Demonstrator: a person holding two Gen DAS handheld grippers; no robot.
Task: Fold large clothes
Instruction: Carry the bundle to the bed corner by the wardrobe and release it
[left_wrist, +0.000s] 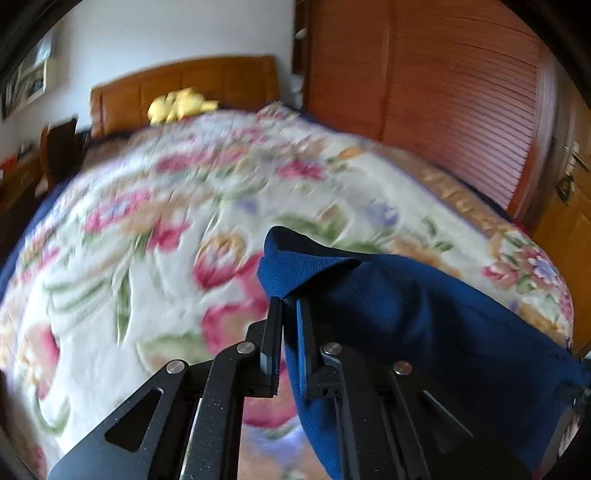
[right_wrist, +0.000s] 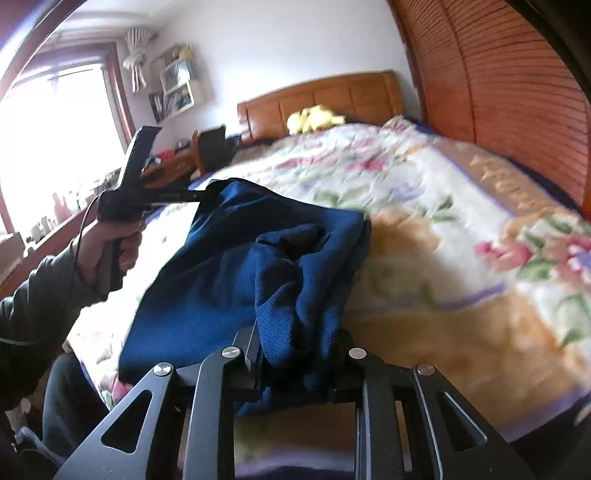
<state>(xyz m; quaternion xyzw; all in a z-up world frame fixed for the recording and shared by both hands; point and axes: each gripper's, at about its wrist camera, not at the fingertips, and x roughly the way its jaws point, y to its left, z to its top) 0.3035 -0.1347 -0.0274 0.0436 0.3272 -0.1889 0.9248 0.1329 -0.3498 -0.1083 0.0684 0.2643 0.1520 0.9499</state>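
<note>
A dark blue garment (left_wrist: 406, 314) hangs over a bed with a floral blanket (left_wrist: 147, 229). In the left wrist view my left gripper (left_wrist: 288, 308) is shut on a folded corner of it, and the cloth drapes off to the right. The right wrist view shows the garment (right_wrist: 207, 280) stretched between both grippers, lifted off the blanket (right_wrist: 461, 236). My right gripper (right_wrist: 295, 345) is shut on a thick bunched fold; the cloth hides its right finger. A hand (right_wrist: 107, 243) holds the left gripper (right_wrist: 201, 195) at the left, pinching the garment's far corner.
A wooden headboard (right_wrist: 325, 96) and a yellow soft toy (right_wrist: 314, 116) sit at the bed's far end. Louvred wardrobe doors (right_wrist: 498, 92) run along the right side. A bright window (right_wrist: 55, 140), a cluttered desk (right_wrist: 162, 166) and a chair (right_wrist: 212, 147) stand to the left.
</note>
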